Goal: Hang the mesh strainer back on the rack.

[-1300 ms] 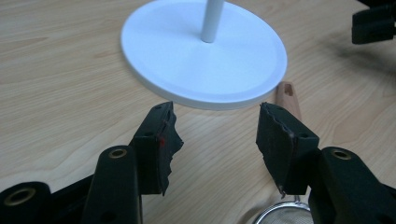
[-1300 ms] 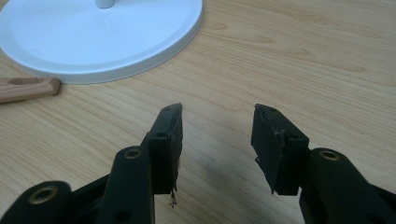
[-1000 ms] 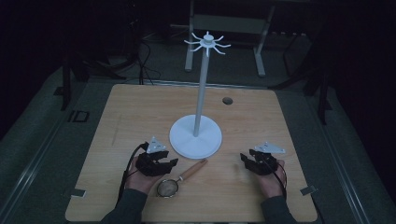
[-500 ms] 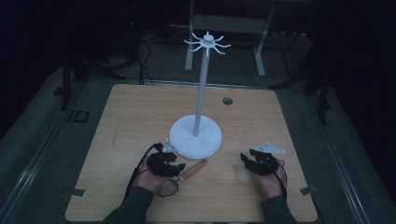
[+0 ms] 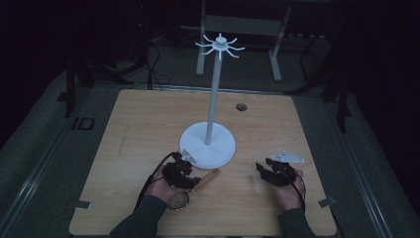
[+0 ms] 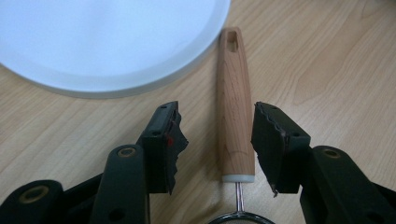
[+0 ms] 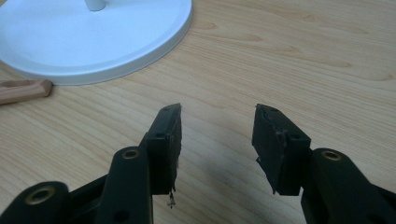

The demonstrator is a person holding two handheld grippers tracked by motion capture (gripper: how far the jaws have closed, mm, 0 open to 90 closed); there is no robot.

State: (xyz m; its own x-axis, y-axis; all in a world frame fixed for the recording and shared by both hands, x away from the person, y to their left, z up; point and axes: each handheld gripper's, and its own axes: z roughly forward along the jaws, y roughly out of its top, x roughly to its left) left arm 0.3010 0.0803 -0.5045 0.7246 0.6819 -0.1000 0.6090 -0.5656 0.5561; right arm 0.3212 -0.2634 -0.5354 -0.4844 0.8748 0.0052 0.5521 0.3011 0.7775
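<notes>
**Left fingers straddle strainer handle, not gripping yet**

Left gripper point(image 6: 217, 140) sits low centre-left of the high view, over a small strainer point(image 5: 185, 191) lying on the counter point(image 5: 143, 124). In the left gripper view the wooden handle point(image 6: 235, 102) runs up the middle of the frame between the two fingers point(image 6: 166, 140). The fingers are part-way open and have just been closing in, gaps visible on both sides of the handle, no contact. Metal rim of the strainer bowl peeks in at the bottom edge.

Obstacle: the white stand base point(image 6: 112, 42) fills the upper left of that view, and the handle tip lies just beside its rim. Its pole point(image 5: 213, 99) rises in the middle of the high view with hooks point(image 5: 219, 46) on top.

Right gripper point(image 7: 217, 140) is at lower right of the high view, fingers wide open, nothing between them, bare wood under it. Base and handle tip show at upper left of its view.

Open room: wide bare counter right and left of the stand. A small dark hole point(image 5: 241, 106) lies near the far edge. Near edge close behind both hands.
</notes>
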